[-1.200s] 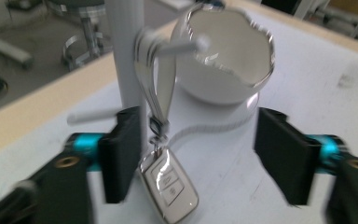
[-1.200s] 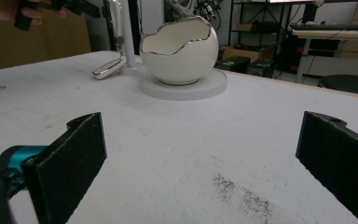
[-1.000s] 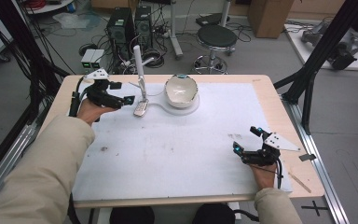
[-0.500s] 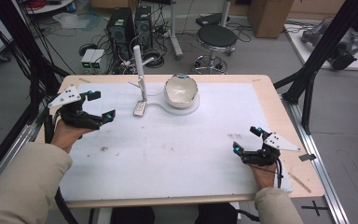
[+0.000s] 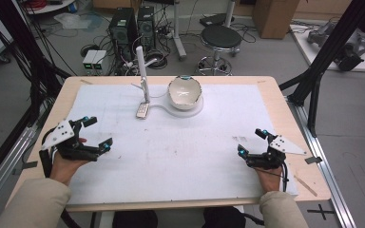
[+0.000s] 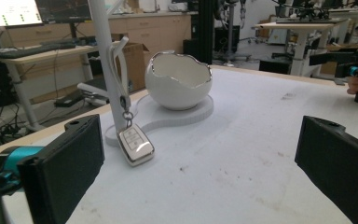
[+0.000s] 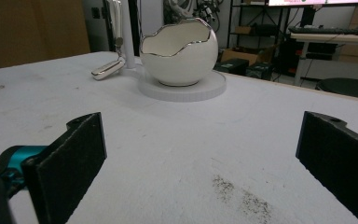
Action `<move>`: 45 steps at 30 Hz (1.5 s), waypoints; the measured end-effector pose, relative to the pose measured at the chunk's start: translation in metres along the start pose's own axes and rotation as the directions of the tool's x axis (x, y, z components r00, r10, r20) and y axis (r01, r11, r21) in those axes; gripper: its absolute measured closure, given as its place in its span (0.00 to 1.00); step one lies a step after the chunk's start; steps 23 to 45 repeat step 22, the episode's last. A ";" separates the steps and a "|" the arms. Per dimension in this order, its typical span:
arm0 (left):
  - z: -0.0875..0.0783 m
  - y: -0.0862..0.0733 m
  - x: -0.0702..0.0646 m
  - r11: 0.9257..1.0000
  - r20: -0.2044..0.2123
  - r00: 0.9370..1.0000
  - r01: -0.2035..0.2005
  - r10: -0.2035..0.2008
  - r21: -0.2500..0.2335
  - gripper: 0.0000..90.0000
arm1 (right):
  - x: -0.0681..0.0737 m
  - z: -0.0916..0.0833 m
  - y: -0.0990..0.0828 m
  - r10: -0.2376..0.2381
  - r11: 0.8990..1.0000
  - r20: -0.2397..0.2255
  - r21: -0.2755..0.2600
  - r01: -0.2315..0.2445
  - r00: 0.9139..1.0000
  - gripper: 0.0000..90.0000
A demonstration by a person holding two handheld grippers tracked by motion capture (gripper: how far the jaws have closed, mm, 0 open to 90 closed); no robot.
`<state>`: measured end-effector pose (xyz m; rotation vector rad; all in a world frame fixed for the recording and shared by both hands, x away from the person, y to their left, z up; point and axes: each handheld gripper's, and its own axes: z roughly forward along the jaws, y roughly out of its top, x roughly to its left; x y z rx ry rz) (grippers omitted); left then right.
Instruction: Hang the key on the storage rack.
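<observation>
Holding both grippers spread, empty | car key fob (image 6: 135, 144) hangs from white stand (image 5: 142, 76), 1 o'clock of my left gripper (image 5: 93, 134) | left nearer than right gripper (image 5: 253, 141).

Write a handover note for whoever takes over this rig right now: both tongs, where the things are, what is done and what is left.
Left tongs: open, holding nothing, low over the mat near the table's left edge.
Right tongs: open, holding nothing, near the front right of the mat.
Car key: hanging by its ring from the strap on the white post, its lower end resting on the mat.
Egg-shaped bowl: upright on the white base, beside the post; nothing shows inside it.
Done: the key appears to be hung on the stand.
Left: apparently nothing in hand; both tongs are well clear of the stand.
</observation>
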<state>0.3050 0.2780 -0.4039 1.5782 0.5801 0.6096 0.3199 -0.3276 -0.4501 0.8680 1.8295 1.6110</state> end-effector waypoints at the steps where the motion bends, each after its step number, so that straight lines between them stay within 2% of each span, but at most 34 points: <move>1: -0.002 -0.004 -0.002 1.000 -0.006 1.000 0.000 0.000 -0.008 0.02 | 0.000 0.000 0.000 0.000 1.000 0.000 0.000 0.000 1.000 0.01; 3: -0.011 -0.017 -0.006 1.000 -0.038 0.999 -0.001 0.000 -0.026 0.02 | 0.000 0.000 0.000 -0.002 1.000 0.001 -0.002 0.002 1.000 0.01; 7: -0.022 -0.035 -0.010 0.999 -0.084 0.996 0.031 -0.034 -0.039 0.02 | 0.000 0.000 0.000 0.002 1.000 -0.001 0.000 -0.002 1.000 0.01; 9: -0.025 -0.039 -0.013 0.998 -0.082 0.996 0.030 -0.034 -0.050 0.02 | 0.000 0.000 0.000 0.001 1.000 -0.002 0.001 -0.001 1.000 0.01; 15: -0.024 -0.048 -0.014 1.000 -0.075 0.997 0.024 -0.026 -0.020 0.02 | 0.001 0.000 0.000 -0.008 1.000 0.002 0.002 0.008 1.000 0.01; 21: -0.027 -0.050 -0.012 0.996 -0.096 0.993 0.062 -0.068 -0.060 0.02 | 0.001 0.000 0.000 -0.006 1.000 0.001 0.004 0.006 1.000 0.01; 45: -0.028 -0.050 -0.012 0.996 -0.101 0.993 0.054 -0.061 -0.069 0.02 | 0.002 0.000 0.000 -0.001 1.000 0.000 0.005 0.001 1.000 0.01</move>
